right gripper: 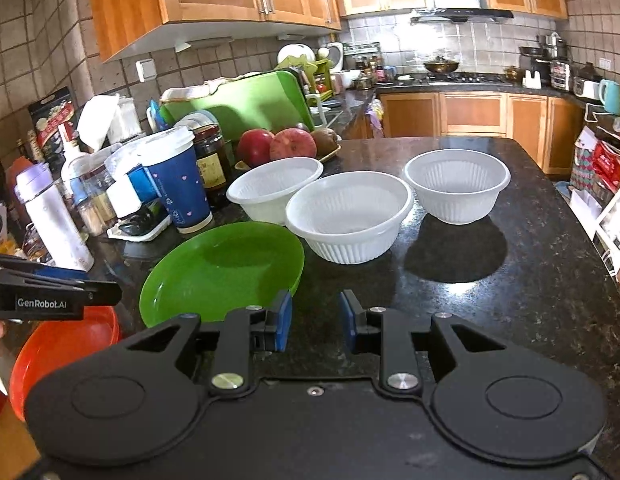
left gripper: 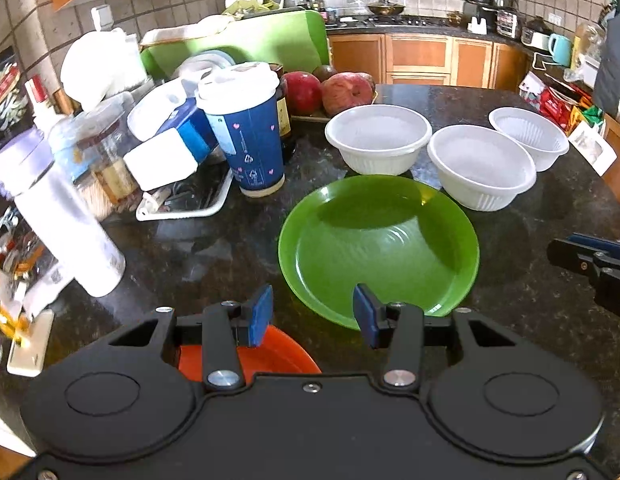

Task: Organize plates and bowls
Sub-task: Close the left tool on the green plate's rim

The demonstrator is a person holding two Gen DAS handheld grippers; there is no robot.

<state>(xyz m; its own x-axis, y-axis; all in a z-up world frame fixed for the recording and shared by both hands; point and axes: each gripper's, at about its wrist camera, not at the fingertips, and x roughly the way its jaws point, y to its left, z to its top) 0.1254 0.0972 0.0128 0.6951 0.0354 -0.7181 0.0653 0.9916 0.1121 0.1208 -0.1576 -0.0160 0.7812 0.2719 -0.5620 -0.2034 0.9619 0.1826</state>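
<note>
A green plate (left gripper: 378,244) lies on the dark granite counter (left gripper: 230,248), also in the right wrist view (right gripper: 222,272). An orange plate (left gripper: 278,354) lies under my left gripper, at lower left in the right wrist view (right gripper: 66,344). Three white ribbed bowls stand behind the green plate: left (left gripper: 378,138) (right gripper: 274,194), middle (left gripper: 482,166) (right gripper: 350,216), right (left gripper: 528,136) (right gripper: 458,184). My left gripper (left gripper: 313,316) is open and empty, above the near edge of the green plate. My right gripper (right gripper: 315,320) is open and empty over bare counter, right of the green plate.
A blue paper cup (left gripper: 246,128), a white bottle (left gripper: 58,216), jars and boxes crowd the counter's left. Apples (left gripper: 342,92) sit on a tray behind the bowls. A green cutting board (left gripper: 246,46) stands farther back. The counter edge (right gripper: 590,240) runs along the right.
</note>
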